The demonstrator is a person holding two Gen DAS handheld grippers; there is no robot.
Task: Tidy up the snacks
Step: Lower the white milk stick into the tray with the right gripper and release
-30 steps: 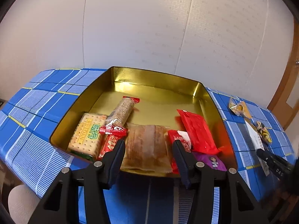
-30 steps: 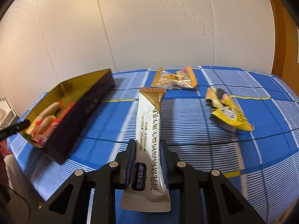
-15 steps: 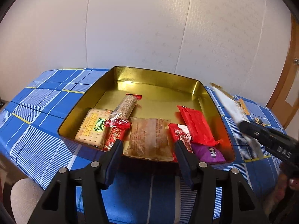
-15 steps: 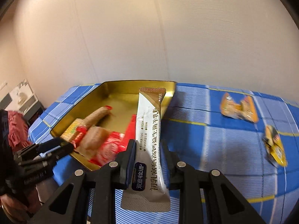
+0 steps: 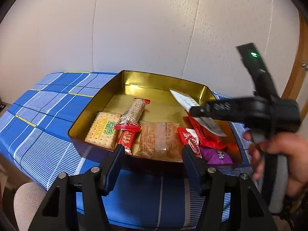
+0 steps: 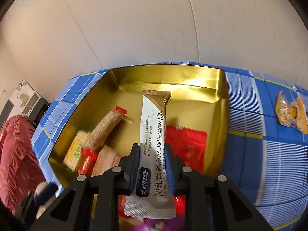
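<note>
Right gripper (image 6: 152,165) clamped on white sachet (image 6: 154,132), held above gold tin (image 6: 173,77). Inside: red packet (image 6: 188,144) near right wall, grain bar (image 6: 106,129) and crackers (image 6: 75,148) toward left wall.

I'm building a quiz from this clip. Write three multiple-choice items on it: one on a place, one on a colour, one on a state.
1. Where is the white sachet?
A. on the tablecloth
B. held above the gold tin
C. on the chair

2. What colour is the pouch in the tin's near right corner?
A. purple
B. green
C. black

3. How is the left hand-held gripper?
A. shut on a biscuit pack
B. open, empty
C. out of view

Answers:
B: the right hand-held gripper holds the white sachet over the gold tin.
A: the pouch is purple.
B: the left hand-held gripper has its fingers apart, with nothing between them.
</note>
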